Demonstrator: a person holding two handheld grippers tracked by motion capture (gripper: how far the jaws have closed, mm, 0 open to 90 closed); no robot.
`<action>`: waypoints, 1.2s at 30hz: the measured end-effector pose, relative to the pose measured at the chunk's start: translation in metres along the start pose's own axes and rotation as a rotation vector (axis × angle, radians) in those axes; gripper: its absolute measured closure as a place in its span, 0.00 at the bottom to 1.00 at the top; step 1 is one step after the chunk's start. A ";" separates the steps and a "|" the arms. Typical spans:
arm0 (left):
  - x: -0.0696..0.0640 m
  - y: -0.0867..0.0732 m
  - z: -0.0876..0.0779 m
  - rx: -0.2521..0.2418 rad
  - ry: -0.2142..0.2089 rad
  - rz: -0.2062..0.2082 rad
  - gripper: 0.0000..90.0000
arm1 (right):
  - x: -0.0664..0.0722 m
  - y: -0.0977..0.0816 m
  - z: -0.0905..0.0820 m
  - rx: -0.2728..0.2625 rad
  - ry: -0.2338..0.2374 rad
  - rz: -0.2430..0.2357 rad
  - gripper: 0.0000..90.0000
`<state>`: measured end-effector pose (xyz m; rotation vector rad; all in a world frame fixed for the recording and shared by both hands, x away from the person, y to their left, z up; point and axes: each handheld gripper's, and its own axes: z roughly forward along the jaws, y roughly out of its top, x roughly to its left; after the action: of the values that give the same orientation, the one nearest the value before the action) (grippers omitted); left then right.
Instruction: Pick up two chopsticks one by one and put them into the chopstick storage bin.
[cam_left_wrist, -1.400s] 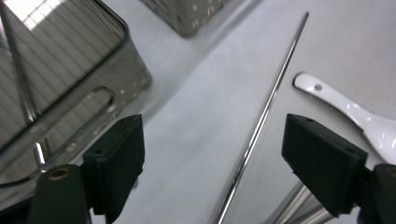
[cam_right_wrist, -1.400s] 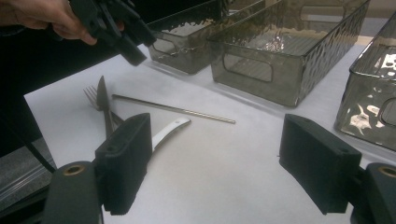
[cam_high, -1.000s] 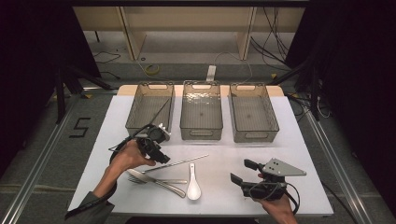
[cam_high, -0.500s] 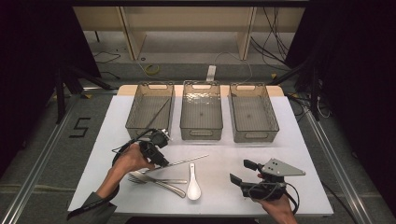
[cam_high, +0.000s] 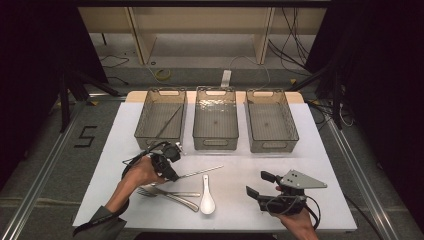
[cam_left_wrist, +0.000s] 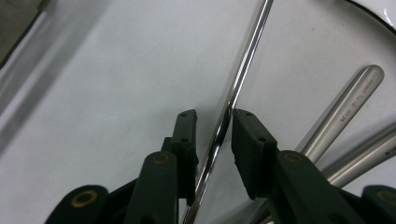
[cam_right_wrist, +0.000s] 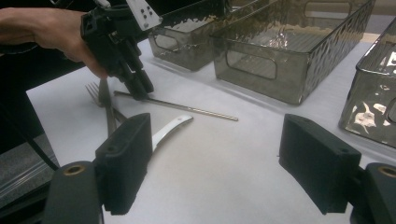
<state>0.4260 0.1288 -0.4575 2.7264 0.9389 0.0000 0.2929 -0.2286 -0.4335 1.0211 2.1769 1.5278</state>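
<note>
White table cover (cam_high: 320, 165), plain, no pattern. Three bins (cam_high: 215, 120) smoky grey, see-through, with a rippled hammered texture on the walls. Metal chopstick (cam_high: 200, 172) shiny silver, mirror finish. Fork (cam_high: 172, 196) and the other cutlery handles (cam_left_wrist: 343, 114) brushed silver, small dark stamped lettering near the end. Soup spoon (cam_high: 207, 197) glossy white. Left gripper (cam_high: 167, 167) black, brass-coloured pivot rings at the joints. Right gripper (cam_high: 260, 185) black too, matte pads, light grey three-cornered plate on top. Sleeve (cam_high: 102, 220) dark grey. Floor grey with a black "5" mark (cam_high: 86, 136). Shelf unit (cam_high: 200, 25) behind is pale wood.
</note>
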 end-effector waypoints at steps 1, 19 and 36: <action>0.000 0.000 0.001 0.000 0.003 0.001 0.79 | 0.000 0.000 0.000 0.002 -0.001 0.003 0.29; -0.002 0.000 0.003 0.030 0.002 0.072 0.86 | 0.000 0.000 0.001 0.010 -0.004 0.005 0.29; 0.000 -0.002 0.004 0.016 0.003 0.088 0.93 | 0.001 -0.001 0.002 0.015 -0.001 -0.002 0.29</action>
<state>0.4251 0.1287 -0.4615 2.7807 0.8227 0.0133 0.2932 -0.2266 -0.4346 1.0237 2.1910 1.5115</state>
